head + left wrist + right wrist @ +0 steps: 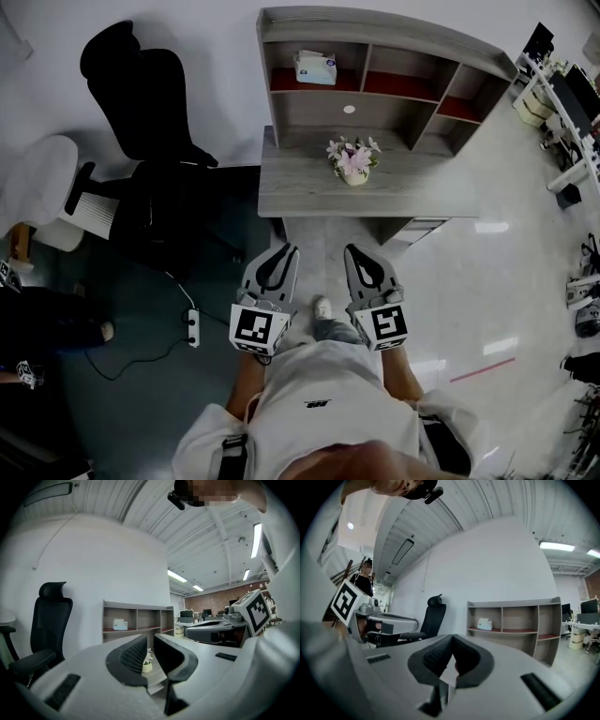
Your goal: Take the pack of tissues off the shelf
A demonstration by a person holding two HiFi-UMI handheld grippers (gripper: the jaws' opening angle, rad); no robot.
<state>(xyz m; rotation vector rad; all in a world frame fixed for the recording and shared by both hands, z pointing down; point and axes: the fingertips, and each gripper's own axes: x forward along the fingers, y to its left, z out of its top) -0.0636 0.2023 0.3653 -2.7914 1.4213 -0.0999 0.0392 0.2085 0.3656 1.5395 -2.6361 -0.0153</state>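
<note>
I'm holding both grippers low in front of my torso, side by side, pointing toward the desk. Both are hanging well short of its front edge.

Left gripper: jaws are sitting a narrow slit apart, gripping nothing. Through the gap in the left gripper view I'm only seeing the flower pot, far off.

Right gripper: jaws are meeting at the tips, clenched on nothing.

My shoe is showing on the floor between the two grippers.

Pack of tissues: it's sitting in the leftmost upper compartment of the shelf, on the red-lined board, toward the right side of that compartment. It's well apart from both grippers. Both gripper views are picking it up as a small pale box in that same compartment.

The shelf is standing at the back of the desk, against the white wall. The flower pot is standing on the desktop in front of the shelf, roughly mid-desk, between the grippers and the tissues.

A black office chair is standing just left of the desk, with a white chair further left. A power strip with its cable is lying on the dark floor, left of the left gripper. The right gripper view is also catching a person standing in the background at far left.
</note>
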